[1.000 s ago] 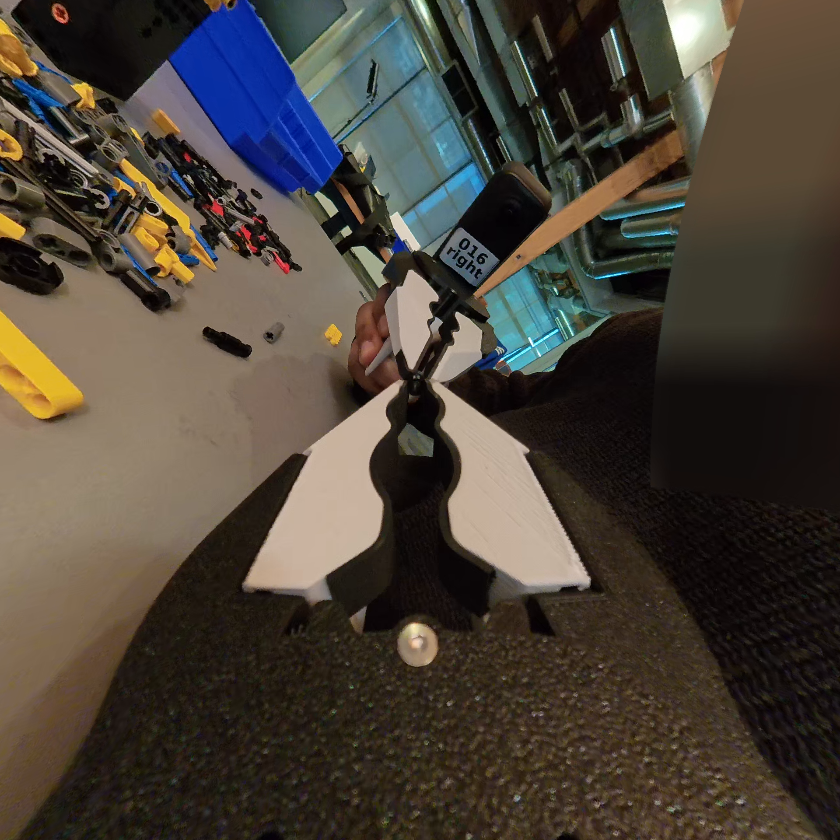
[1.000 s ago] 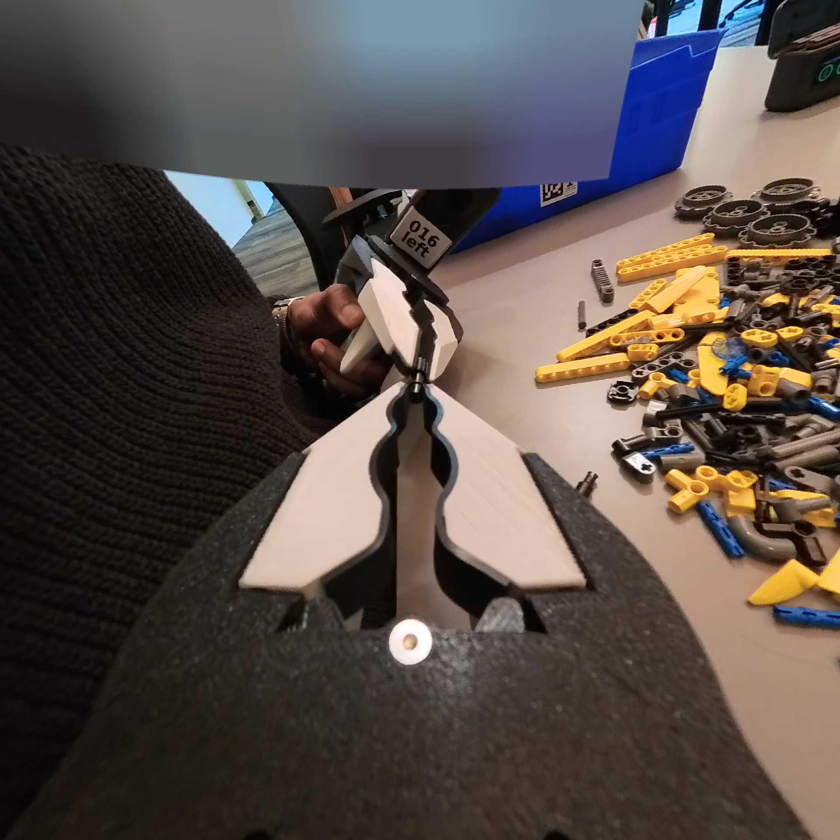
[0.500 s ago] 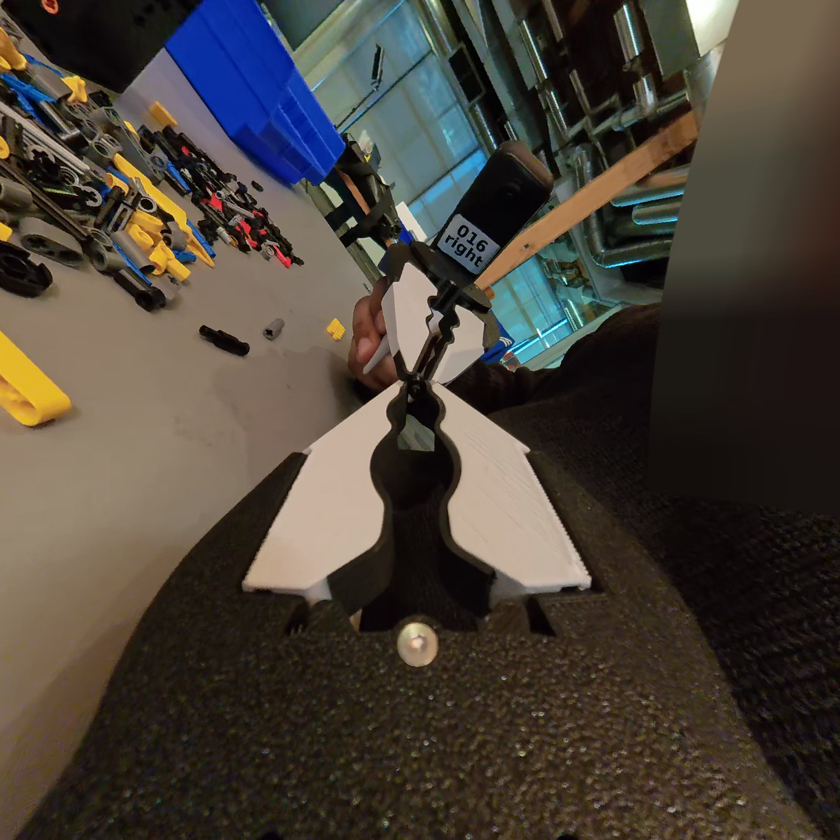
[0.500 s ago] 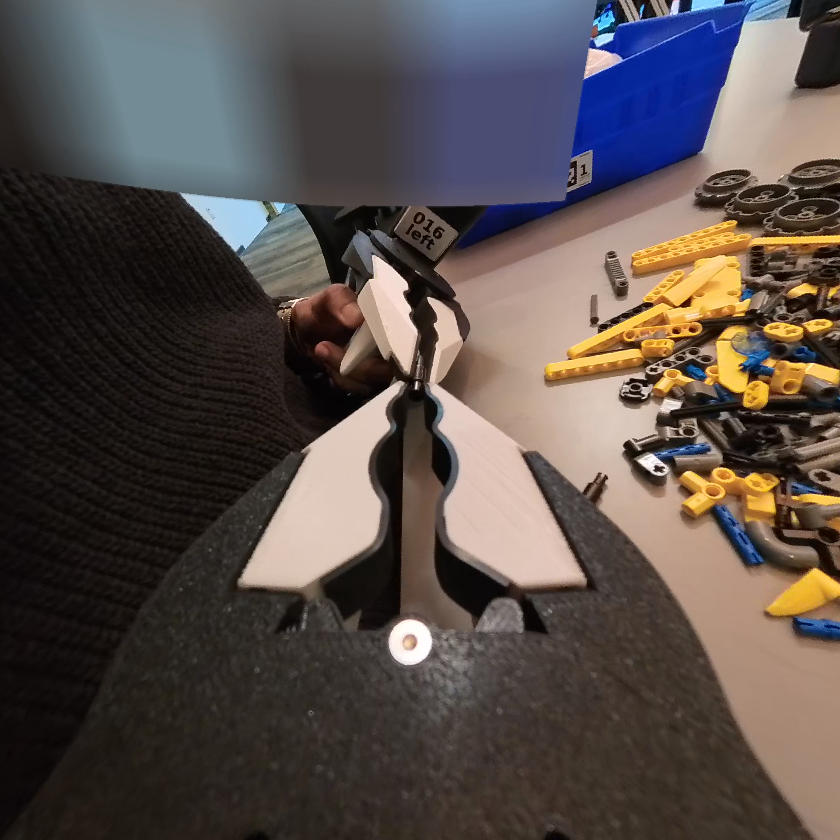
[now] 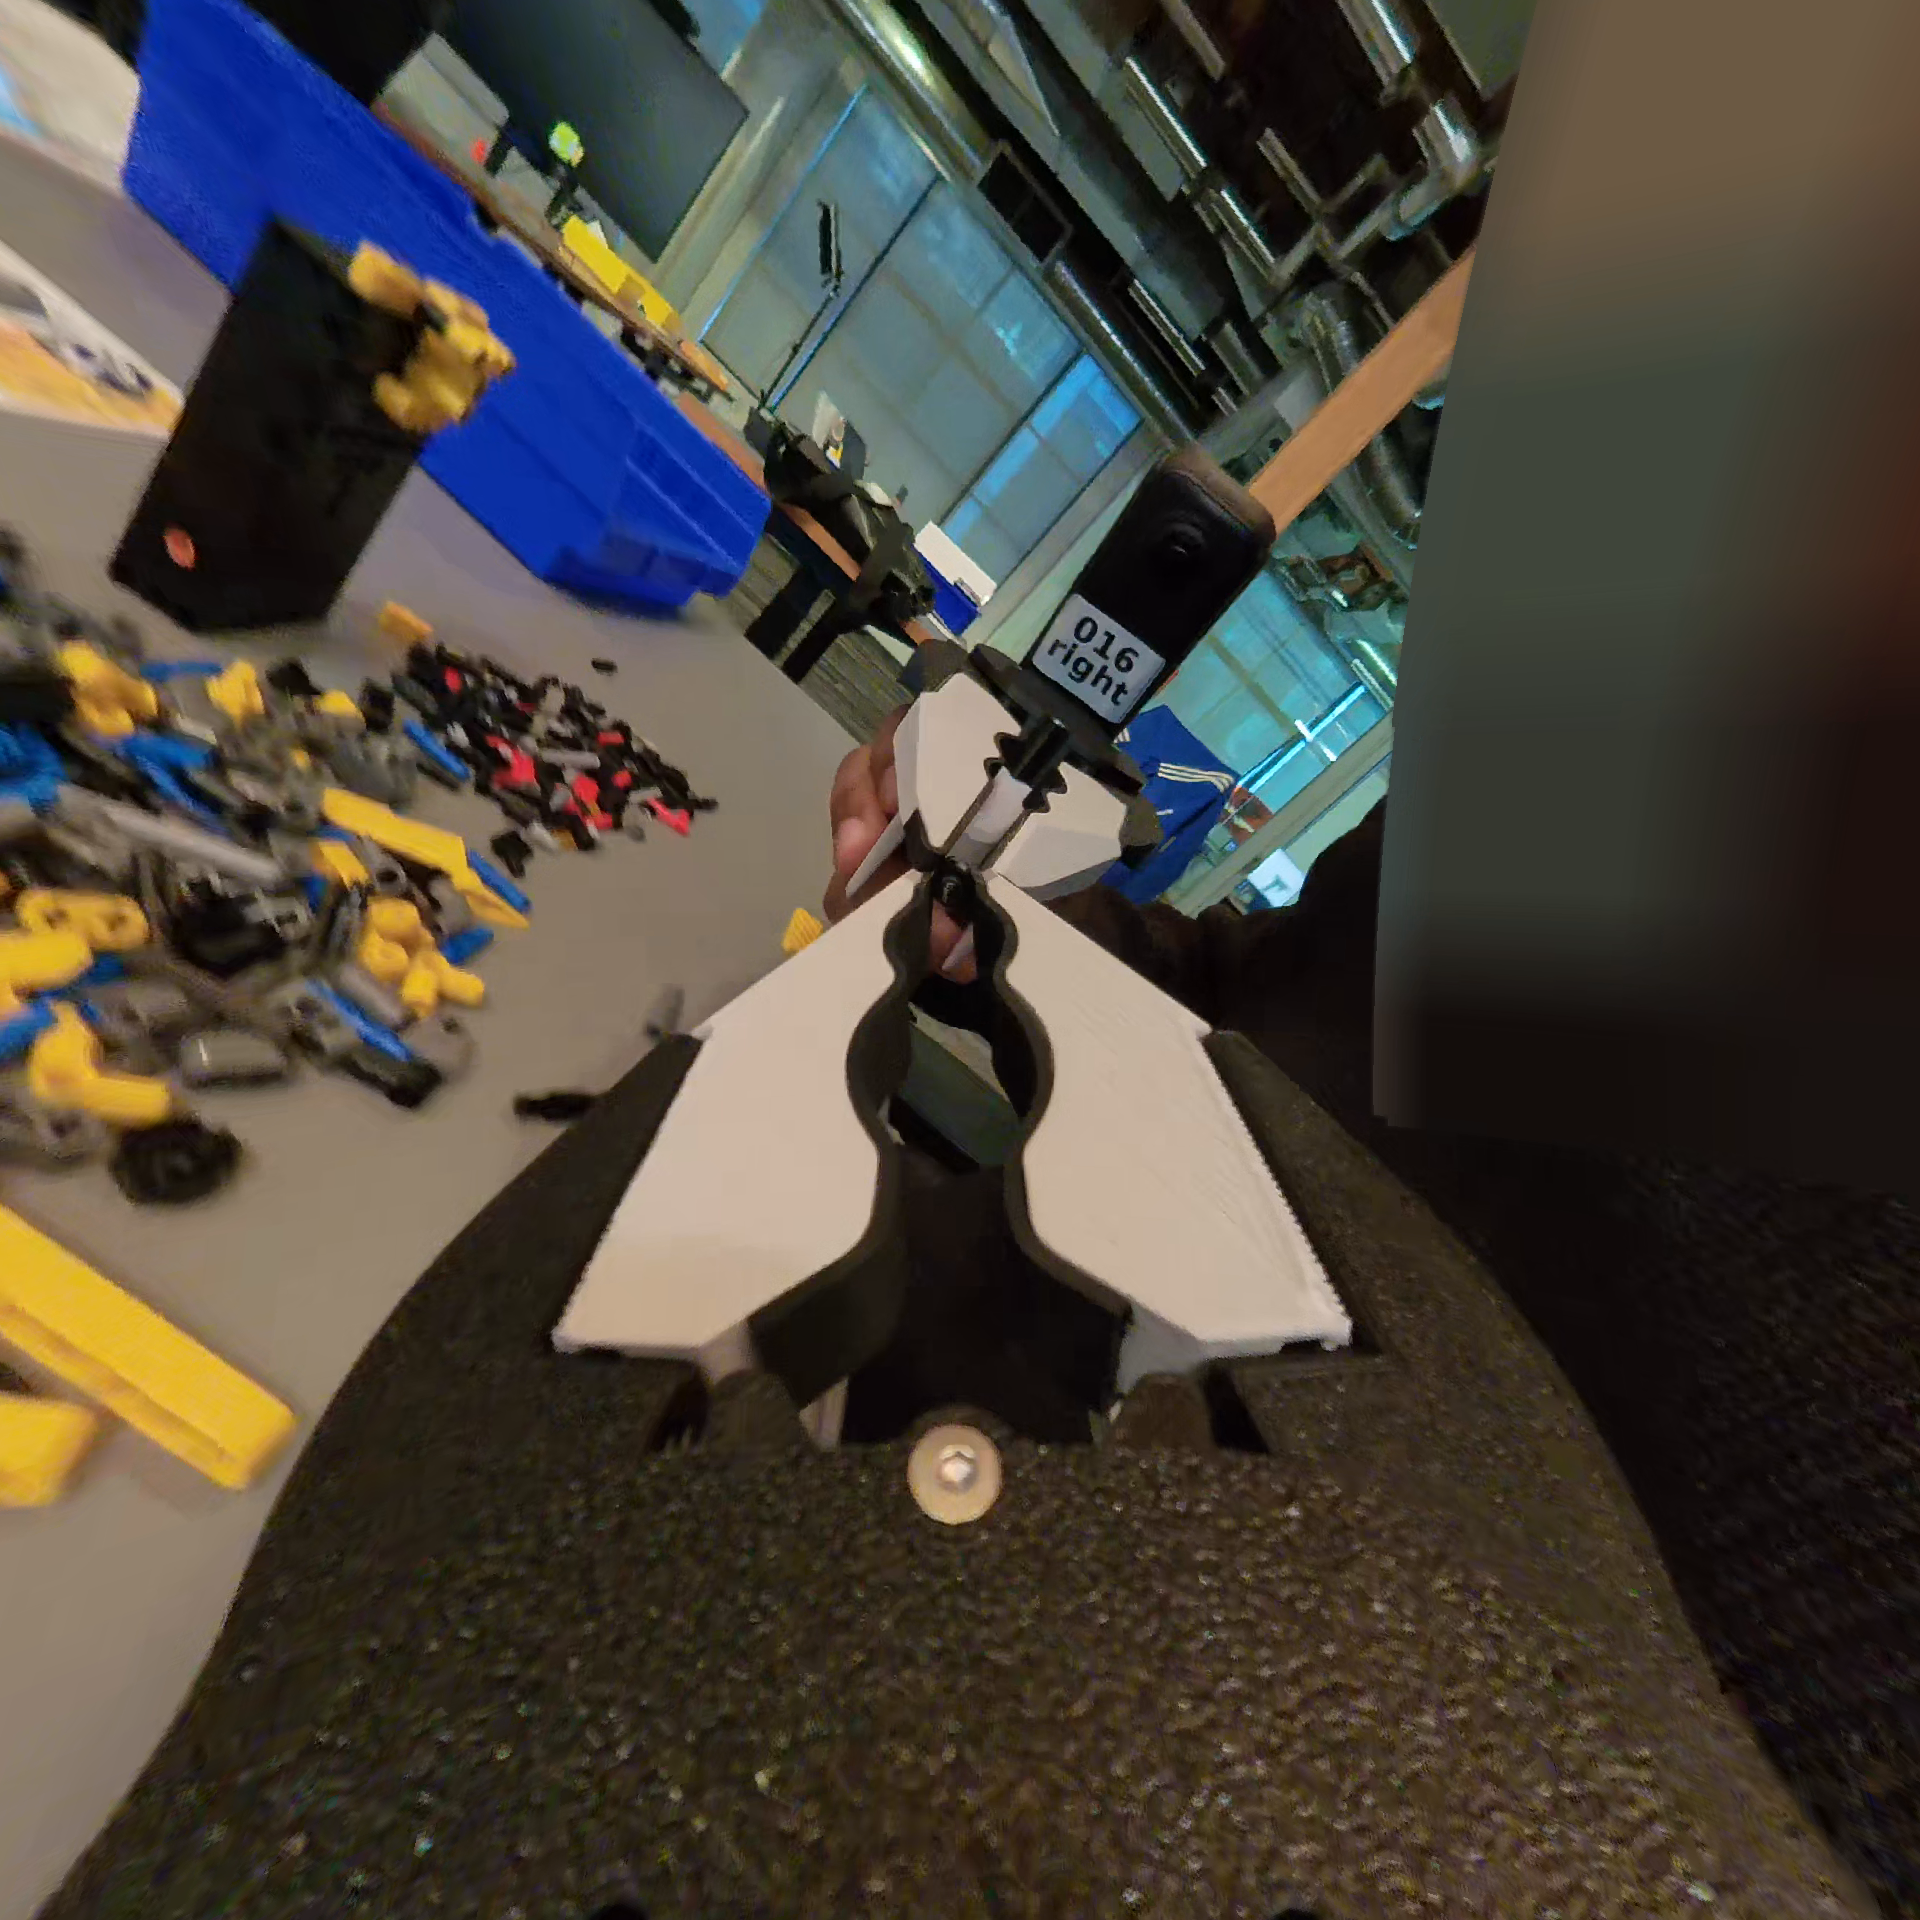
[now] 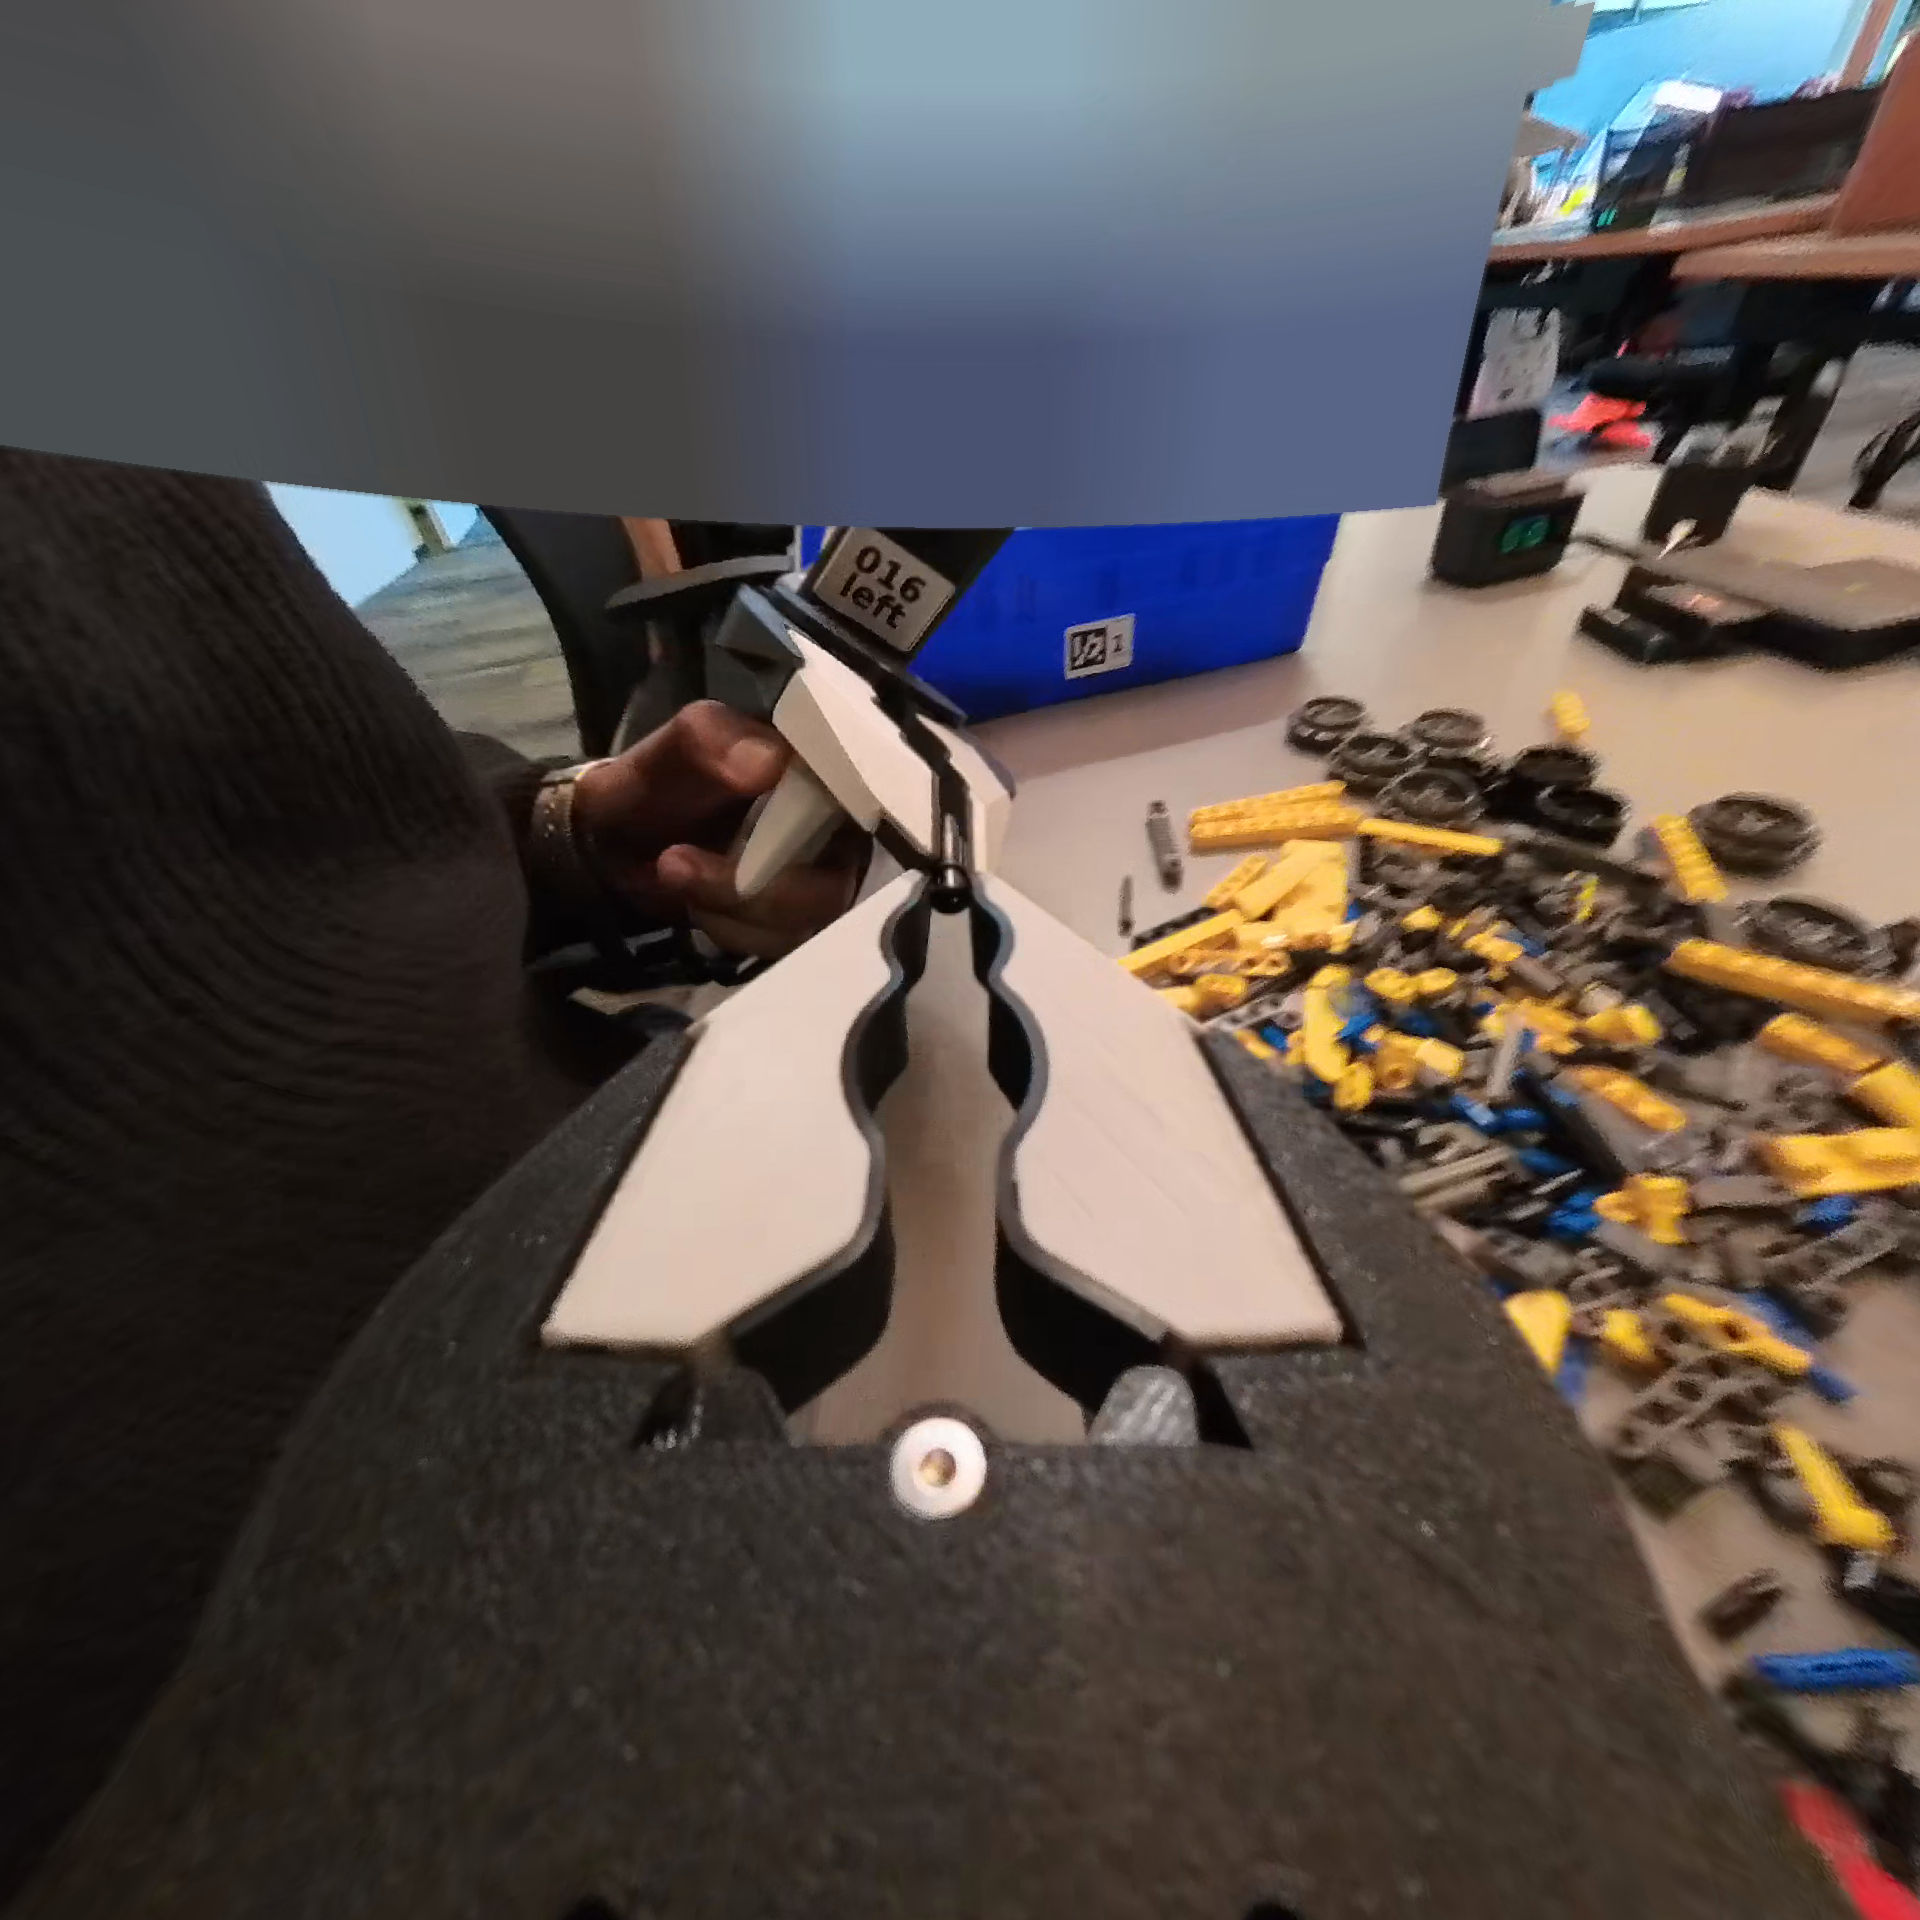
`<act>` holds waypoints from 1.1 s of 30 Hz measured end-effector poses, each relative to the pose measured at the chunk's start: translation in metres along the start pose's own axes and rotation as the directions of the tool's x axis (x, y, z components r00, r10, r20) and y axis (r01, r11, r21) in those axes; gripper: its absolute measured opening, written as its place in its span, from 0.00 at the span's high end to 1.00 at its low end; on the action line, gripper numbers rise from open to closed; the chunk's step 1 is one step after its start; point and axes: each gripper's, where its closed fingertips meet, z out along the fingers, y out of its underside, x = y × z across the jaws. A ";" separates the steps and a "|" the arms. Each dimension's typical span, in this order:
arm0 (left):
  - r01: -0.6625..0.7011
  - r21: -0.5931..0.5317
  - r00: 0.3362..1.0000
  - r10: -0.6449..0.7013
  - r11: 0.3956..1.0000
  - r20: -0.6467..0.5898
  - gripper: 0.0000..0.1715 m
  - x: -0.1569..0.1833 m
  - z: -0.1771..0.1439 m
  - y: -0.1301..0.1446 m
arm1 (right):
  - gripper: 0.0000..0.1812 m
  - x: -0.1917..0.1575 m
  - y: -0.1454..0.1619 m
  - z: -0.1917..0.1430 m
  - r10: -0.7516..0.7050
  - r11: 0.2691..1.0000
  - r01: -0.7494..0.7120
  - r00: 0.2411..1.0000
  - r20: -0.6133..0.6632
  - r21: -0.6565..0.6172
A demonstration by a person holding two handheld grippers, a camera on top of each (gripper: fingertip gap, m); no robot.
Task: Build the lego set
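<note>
Black pin (image 5: 951,888), a short dark peg, sits in the air above the near edge of the tabletop (image 5: 343,1257). It is caught where the two grippers meet tip to tip. The left gripper (image 5: 951,906) is clamped on one end of it, jaws drawn together to a thin slit. The right gripper (image 6: 948,906) closes on the other end, as far as the small dark tip lets me tell.

Since half a second ago both views have swung, and the edges are smeared with motion. The left view now takes in a black box (image 5: 281,468) with a yellow piece on top, and the right view shows more of the far tabletop. Contact at the pin has held throughout. The left gripper now leans more steeply across the right view than before.

The left hand (image 6: 686,821) wraps the white trigger, wrist bent inward. The right hand (image 5: 862,810) shows only as fingers behind its gripper. Both point toward each other just in front of the person's dark knitted sweater (image 6: 208,935).

Farther out lies a loose pile of yellow, blue and black building parts (image 5: 260,935), with black wheels (image 6: 1455,769) and a blue bin (image 5: 468,364) beyond it.
</note>
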 end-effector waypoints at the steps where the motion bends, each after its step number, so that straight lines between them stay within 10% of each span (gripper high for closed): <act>1: -0.038 0.001 0.999 0.038 0.999 0.002 0.97 -0.001 0.003 -0.008 | 0.97 0.006 -0.005 -0.001 -0.032 0.999 0.032 0.999 -0.003 0.001; 7: -0.274 -0.011 0.958 0.274 0.962 0.087 0.96 -0.016 0.015 -0.056 | 0.91 0.054 -0.037 -0.017 -0.035 0.996 0.038 0.998 0.043 -0.079; 14: -0.384 -0.024 0.912 0.383 0.923 0.149 0.96 -0.047 0.008 -0.092 | 0.92 0.143 -0.108 -0.093 -0.158 0.943 0.215 0.960 -0.230 0.253; 33: -0.300 0.291 0.953 0.300 0.909 0.045 0.97 -0.060 -0.051 -0.140 | 0.93 0.194 -0.067 -0.134 -0.027 0.949 0.150 0.916 -0.401 0.278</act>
